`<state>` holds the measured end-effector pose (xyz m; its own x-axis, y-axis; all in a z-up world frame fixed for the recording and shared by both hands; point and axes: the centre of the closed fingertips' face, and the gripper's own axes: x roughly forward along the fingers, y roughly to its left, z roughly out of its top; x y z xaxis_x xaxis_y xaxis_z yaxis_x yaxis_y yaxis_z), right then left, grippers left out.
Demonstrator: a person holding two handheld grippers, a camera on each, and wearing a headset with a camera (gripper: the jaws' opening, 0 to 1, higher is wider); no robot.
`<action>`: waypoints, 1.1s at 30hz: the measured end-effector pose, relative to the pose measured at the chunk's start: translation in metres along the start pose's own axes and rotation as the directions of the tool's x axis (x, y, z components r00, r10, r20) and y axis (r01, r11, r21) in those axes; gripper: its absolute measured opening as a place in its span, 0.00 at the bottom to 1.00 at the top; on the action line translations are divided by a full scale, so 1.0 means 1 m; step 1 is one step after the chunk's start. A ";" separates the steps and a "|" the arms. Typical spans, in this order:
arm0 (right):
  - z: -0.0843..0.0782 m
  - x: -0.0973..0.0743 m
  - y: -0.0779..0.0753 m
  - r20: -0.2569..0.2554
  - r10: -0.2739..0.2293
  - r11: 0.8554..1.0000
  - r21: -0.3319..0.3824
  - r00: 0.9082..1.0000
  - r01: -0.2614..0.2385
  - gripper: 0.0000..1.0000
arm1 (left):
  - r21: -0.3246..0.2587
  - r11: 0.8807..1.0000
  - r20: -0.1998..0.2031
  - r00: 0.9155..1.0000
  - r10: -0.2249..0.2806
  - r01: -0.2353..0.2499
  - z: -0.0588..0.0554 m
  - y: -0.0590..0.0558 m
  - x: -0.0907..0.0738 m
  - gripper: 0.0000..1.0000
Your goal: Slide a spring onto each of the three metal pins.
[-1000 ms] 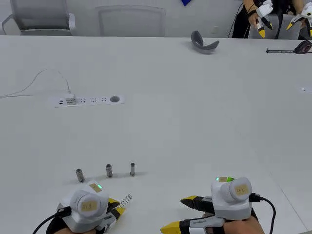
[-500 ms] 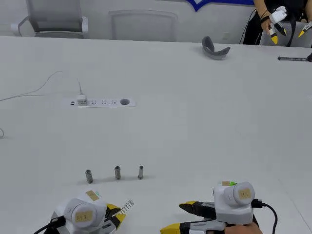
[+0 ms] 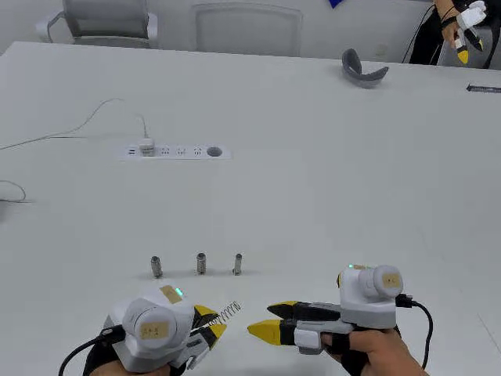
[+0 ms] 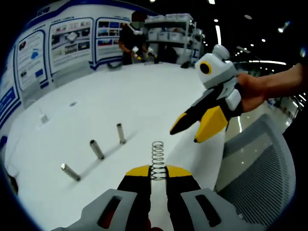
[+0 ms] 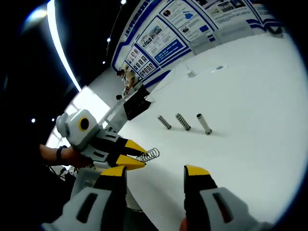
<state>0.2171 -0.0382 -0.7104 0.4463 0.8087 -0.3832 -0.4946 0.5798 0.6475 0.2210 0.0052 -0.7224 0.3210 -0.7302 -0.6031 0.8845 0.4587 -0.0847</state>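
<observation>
Left gripper (image 4: pixel 158 169) is clamped on a spring (image 4: pixel 158 154), near the pin row on the table (image 3: pixel 337 196). Left pin (image 3: pixel 156 266) and middle pin (image 3: pixel 201 263) carry springs; right pin (image 3: pixel 238 264) is bare. Right gripper (image 3: pixel 262 319) jaws stand apart. Wall posters (image 5: pixel 161 36): text too blurred to read.

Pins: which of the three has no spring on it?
The rightmost pin in the head view: its shaft is smooth and bare, while the middle pin and left pin both show coils around them.
</observation>
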 end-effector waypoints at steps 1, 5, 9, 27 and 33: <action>0.001 0.001 0.001 0.000 0.004 1.000 0.001 1.000 -0.004 0.47 | 0.004 1.000 0.001 1.000 -0.001 0.001 0.000 -0.001 0.000 0.10; 0.005 0.005 0.004 0.004 0.024 1.000 0.012 1.000 -0.024 0.44 | 0.012 1.000 0.006 1.000 -0.011 0.011 0.004 -0.006 -0.002 0.10; 0.008 0.008 0.005 0.017 0.043 0.998 0.039 0.999 -0.043 0.39 | 0.017 1.000 0.011 1.000 -0.020 0.020 0.006 -0.009 -0.002 0.10; 0.010 0.020 0.019 0.032 0.134 0.982 0.131 0.991 -0.137 0.17 | 0.062 0.997 0.029 0.998 -0.055 0.053 0.019 -0.020 -0.003 0.10; 0.012 0.019 0.022 0.039 0.146 0.980 0.132 0.989 -0.150 0.14 | 0.064 0.996 0.028 0.998 -0.057 0.055 0.019 -0.020 -0.003 0.10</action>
<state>0.2231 -0.0116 -0.6957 0.3982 0.8801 -0.2586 -0.4529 0.4338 0.7789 0.2086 -0.0113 -0.7042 0.2797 -0.7690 -0.5749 0.9207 0.3846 -0.0665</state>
